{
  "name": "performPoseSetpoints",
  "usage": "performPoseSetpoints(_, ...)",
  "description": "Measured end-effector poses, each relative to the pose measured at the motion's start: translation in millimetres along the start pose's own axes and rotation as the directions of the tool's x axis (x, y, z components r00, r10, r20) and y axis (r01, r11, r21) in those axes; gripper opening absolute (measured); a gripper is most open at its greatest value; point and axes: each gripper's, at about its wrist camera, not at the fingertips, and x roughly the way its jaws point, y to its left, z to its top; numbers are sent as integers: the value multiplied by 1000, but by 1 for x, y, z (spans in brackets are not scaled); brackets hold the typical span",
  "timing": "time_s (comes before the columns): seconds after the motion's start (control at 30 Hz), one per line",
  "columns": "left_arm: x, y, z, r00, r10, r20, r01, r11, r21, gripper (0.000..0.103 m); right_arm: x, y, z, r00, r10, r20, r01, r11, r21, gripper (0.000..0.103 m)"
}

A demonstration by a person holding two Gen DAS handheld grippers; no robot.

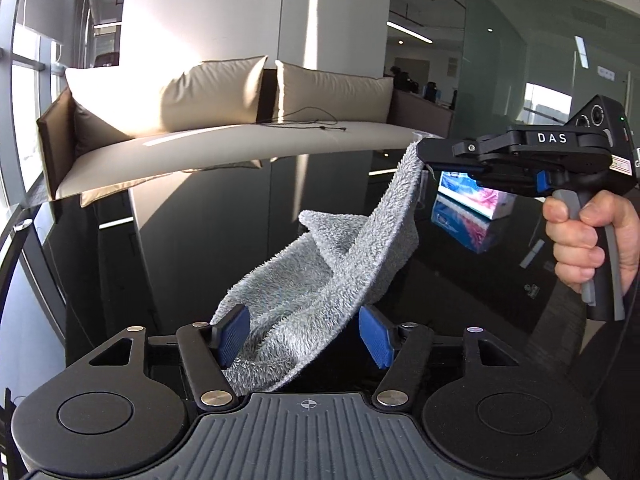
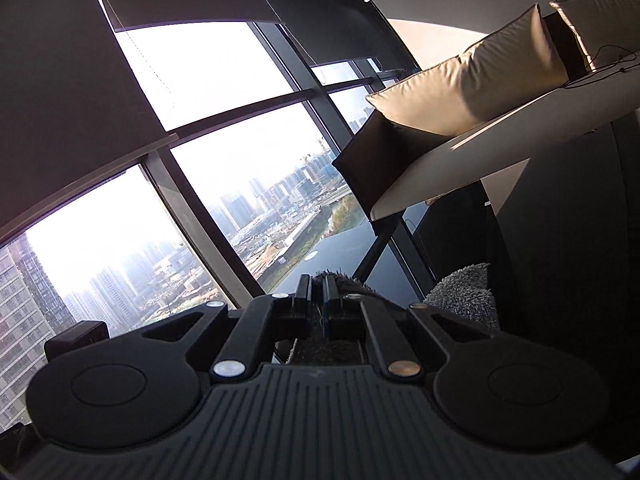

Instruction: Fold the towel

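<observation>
A grey fluffy towel (image 1: 320, 272) lies crumpled on the glossy black table (image 1: 192, 240). One corner of it is lifted up and to the right. My right gripper (image 1: 420, 152), held by a hand (image 1: 580, 240), is shut on that raised corner. In the right wrist view the right gripper (image 2: 319, 292) has its jaws pressed together on grey pile, and more of the towel (image 2: 464, 292) hangs to the right. My left gripper (image 1: 304, 332) stands open low over the table. The towel's near end lies loose between its blue pads (image 1: 232, 336).
A patterned tissue box (image 1: 472, 196) stands on the table behind the right gripper. A beige sofa (image 1: 240, 136) with cushions runs along the table's far edge. Large windows (image 2: 200, 160) lie to the left. Glass office walls (image 1: 500, 60) stand at the back right.
</observation>
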Motion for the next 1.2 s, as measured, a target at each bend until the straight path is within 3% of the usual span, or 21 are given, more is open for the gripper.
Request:
performPoseSetpoints(0.3,12,-22,-9,999,21,-40,-16,993,117,61,-1,-3,2,999,13,37,-13,1000,4,5)
performPoseSetpoints(0.4,12,-24,-10,999,16,-40,-12,993,117,61,-2,-3,1,999,22,46,-22,1000,2,5)
performPoseSetpoints(0.6,21,-25,-16,993,74,-88,-61,988,138,54,-7,-5,2,996,45,72,-45,999,-2,5)
performPoseSetpoints(0.7,25,-18,-15,989,101,-104,-89,990,110,42,-9,-7,4,995,54,84,-55,998,5,5)
performPoseSetpoints(0.83,27,-5,-13,984,114,-140,-109,993,42,8,-11,-9,5,993,54,100,-56,998,9,5)
performPoseSetpoints(1.2,-3,25,9,969,242,-43,-245,965,-94,6,-1,-4,9,991,53,122,-49,998,-38,5)
